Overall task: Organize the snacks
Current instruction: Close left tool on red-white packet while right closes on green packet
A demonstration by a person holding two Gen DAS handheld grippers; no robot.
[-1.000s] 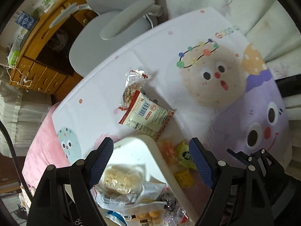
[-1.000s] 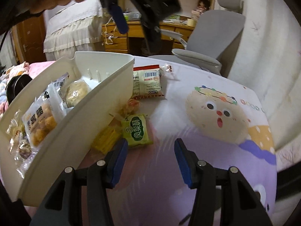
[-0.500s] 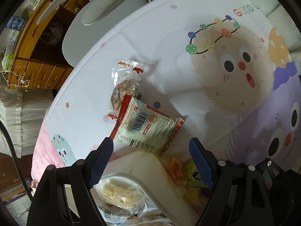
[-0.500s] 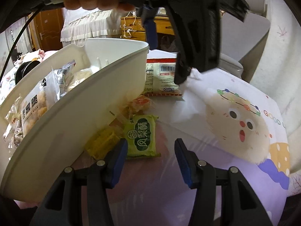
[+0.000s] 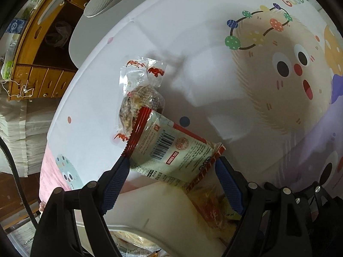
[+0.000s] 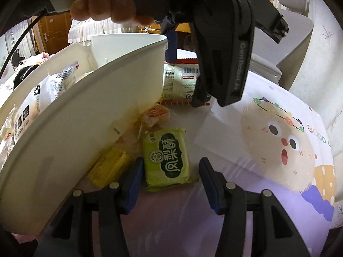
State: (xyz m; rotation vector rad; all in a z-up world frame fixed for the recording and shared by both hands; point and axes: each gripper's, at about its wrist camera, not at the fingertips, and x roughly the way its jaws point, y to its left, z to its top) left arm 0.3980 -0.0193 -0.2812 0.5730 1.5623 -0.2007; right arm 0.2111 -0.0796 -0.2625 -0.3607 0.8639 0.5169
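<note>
Starting from the left, the white basket (image 6: 64, 141) stands on the cartoon tablecloth (image 5: 214, 64) with wrapped snacks inside. A yellow packet (image 6: 109, 167) lies touching its wall, and an orange snack (image 6: 156, 113) lies just behind. The green packet (image 6: 166, 158) lies between the spread fingers of the right gripper (image 6: 169, 176), which do not press it. The left gripper (image 5: 171, 171) is released too, its 2 fingers on either side of the red-edged packet (image 5: 171, 152). A clear bag (image 5: 139, 94) lies partly under that packet.
</note>
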